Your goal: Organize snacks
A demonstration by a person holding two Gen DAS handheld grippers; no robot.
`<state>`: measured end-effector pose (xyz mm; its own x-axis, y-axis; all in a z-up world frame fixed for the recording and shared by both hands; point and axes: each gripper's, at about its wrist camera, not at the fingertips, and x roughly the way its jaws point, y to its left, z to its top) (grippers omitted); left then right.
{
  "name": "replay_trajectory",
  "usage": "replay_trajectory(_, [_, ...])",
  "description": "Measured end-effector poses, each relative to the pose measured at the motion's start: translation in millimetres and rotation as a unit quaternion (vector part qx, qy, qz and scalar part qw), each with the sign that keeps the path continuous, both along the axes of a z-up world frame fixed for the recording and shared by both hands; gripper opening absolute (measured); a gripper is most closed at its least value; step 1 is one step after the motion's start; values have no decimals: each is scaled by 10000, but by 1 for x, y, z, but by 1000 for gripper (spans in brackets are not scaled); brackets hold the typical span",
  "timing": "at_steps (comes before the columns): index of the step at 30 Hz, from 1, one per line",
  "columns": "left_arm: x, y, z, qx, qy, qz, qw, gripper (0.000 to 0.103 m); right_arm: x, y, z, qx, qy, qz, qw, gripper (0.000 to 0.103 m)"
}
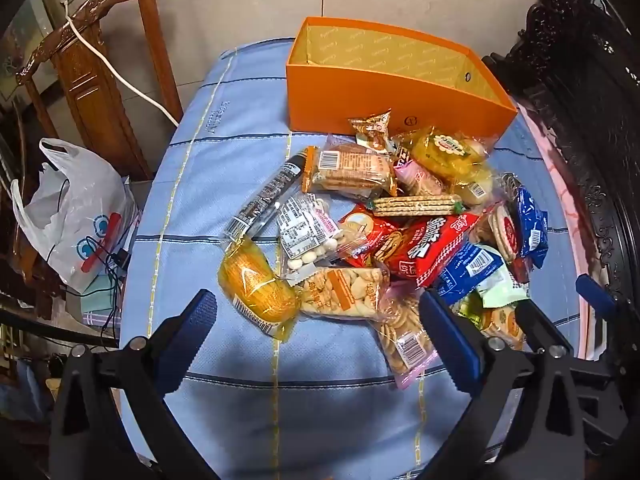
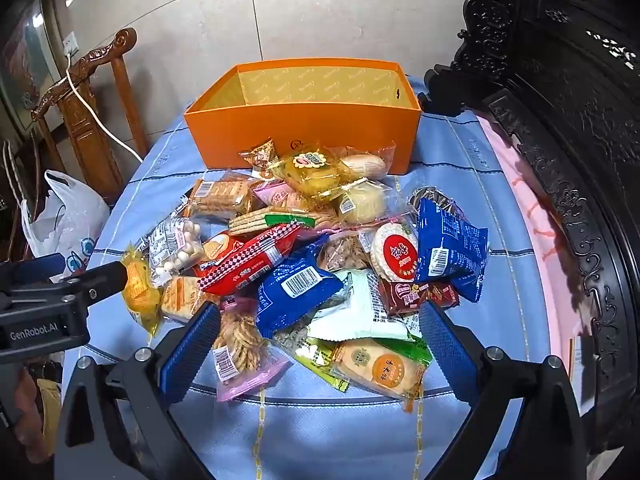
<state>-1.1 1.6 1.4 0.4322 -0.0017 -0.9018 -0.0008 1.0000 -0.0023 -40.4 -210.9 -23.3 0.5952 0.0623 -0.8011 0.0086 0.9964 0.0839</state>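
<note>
White lettering "GenRobot.AI" stands on the black plastic body of the left gripper (image 2: 86, 280) (seen from the right wrist view). Barcodes show on the blue foil snack packet (image 2: 298, 294); their digits and the packets' other print are too small to read.

The heaped snack packets (image 2: 320, 264) are overlapping, hiding the lower wrappers. The orange box (image 2: 304, 136) floor is lying out of sight behind its front wall. Packet print is showing too small to read.
</note>
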Motion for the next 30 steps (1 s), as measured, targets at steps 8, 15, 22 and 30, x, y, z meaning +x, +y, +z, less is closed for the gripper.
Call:
replay_trajectory(8, [6, -3, -3, 5, 168, -72, 9998, 99, -1, -1, -1, 2, 21, 58, 10000, 99])
replay_trajectory(15, [1, 4, -4, -7, 78, -87, 9999, 99, -2, -2, 1, -57, 54, 51, 10000, 99])
replay_trajectory(22, [2, 3, -4, 21, 81, -93, 9999, 99, 0, 1, -2, -84, 70, 14, 9999, 99])
replay_trajectory(30, [3, 4, -4, 30, 91, -85, 9999, 99, 0, 1, -2, -82, 72, 7, 9999, 99])
